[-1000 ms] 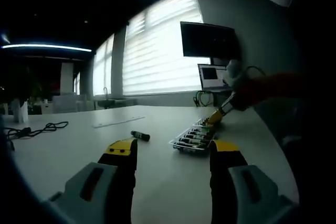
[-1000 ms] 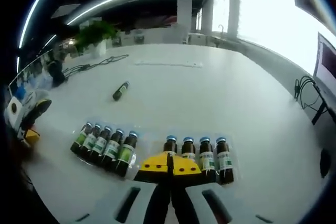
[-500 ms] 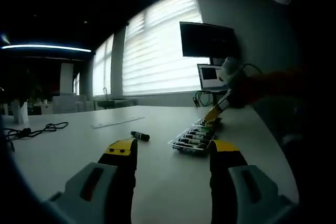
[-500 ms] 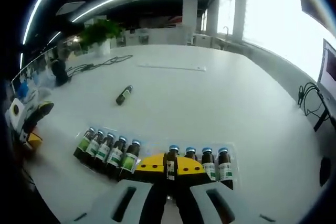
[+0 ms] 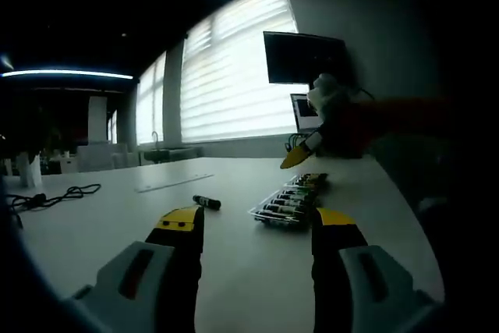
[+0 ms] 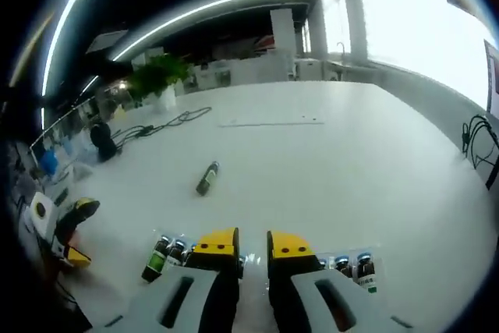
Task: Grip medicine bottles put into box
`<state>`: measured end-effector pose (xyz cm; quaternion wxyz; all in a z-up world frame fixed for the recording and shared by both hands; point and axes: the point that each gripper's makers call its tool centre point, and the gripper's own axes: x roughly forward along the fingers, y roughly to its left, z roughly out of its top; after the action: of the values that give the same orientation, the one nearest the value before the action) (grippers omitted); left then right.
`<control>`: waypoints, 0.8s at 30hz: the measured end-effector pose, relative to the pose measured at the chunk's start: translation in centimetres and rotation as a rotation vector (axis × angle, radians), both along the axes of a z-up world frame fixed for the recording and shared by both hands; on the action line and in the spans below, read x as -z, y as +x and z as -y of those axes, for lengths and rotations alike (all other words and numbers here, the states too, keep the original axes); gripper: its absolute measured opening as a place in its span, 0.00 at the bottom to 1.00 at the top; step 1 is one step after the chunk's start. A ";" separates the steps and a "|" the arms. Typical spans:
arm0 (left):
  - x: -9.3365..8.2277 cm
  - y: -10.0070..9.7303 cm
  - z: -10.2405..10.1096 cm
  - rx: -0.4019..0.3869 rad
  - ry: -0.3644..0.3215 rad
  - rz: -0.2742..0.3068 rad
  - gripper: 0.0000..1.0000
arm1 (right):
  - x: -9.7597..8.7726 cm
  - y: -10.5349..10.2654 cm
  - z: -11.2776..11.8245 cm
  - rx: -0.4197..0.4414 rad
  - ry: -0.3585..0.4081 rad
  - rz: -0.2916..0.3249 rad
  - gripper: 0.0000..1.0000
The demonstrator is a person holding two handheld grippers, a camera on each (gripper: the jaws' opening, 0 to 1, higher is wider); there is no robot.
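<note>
The clear tray lies on the white table with a row of small brown medicine bottles in it. In the right gripper view the tray's bottles peek out on both sides of my right gripper, which hovers above them. Its jaws stand slightly open with nothing between them. In the left gripper view the right gripper hangs above the tray's far end, held by a gloved hand. One loose bottle lies on its side beyond the tray. My left gripper is open and empty, short of the tray.
A black cable and a potted plant are at the table's far side. A monitor and a laptop stand by the blinds. A flat strip lies on the table further back.
The right gripper had its jaws around a bottle standing in the tray half a second ago; now it has risen off the tray without it. The left gripper has stayed still.
</note>
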<state>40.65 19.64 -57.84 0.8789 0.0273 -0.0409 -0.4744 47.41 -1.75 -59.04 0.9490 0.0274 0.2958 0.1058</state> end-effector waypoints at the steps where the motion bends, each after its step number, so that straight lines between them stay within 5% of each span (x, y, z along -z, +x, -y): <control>1: -0.1 0.0 0.0 -0.001 -0.004 -0.002 0.48 | -0.1 0.2 -0.3 -0.007 0.000 0.002 0.11; 24: -0.4 -0.2 0.0 -0.001 -0.008 0.000 0.48 | -0.8 5.1 -6.6 -0.107 0.008 0.004 0.18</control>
<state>40.43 19.66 -57.41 0.8792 0.0238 -0.0430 -0.4738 52.48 4.87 -58.19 0.9425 0.0152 0.2944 0.1576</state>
